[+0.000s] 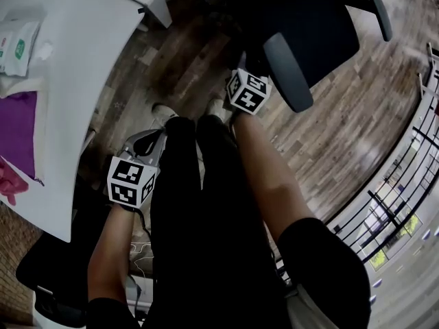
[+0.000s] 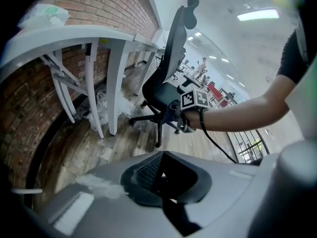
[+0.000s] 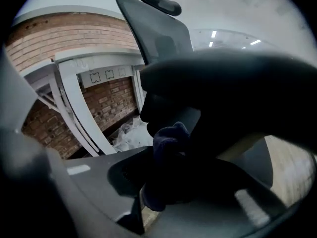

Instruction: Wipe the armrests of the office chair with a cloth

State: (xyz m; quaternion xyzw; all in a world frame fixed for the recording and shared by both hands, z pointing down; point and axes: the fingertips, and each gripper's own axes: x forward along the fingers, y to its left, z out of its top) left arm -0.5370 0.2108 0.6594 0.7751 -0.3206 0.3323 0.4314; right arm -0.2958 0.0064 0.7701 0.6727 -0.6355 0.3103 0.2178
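Note:
The black office chair point(image 1: 302, 19) stands in front of me, its near grey armrest point(image 1: 288, 70) beside my right gripper point(image 1: 255, 66). In the right gripper view the right gripper point(image 3: 168, 182) is shut on a dark blue cloth point(image 3: 168, 143), and the cloth is pressed against the dark armrest point(image 3: 233, 83) just ahead. The far armrest point(image 1: 378, 12) is untouched. My left gripper point(image 1: 144, 144) hangs low by my left leg, away from the chair. Seen in its own view, the left gripper point(image 2: 163, 182) is shut with nothing in it, facing the chair point(image 2: 166, 68) and the right gripper's marker cube point(image 2: 195, 98).
A white table point(image 1: 75, 81) runs along my left with a purple cloth point(image 1: 17, 132) and a pack of wipes point(image 1: 17, 46) on it. Its white legs point(image 2: 116, 83) stand before a brick wall point(image 2: 99, 4). The floor is wood; a metal railing point(image 1: 405, 177) is at the right.

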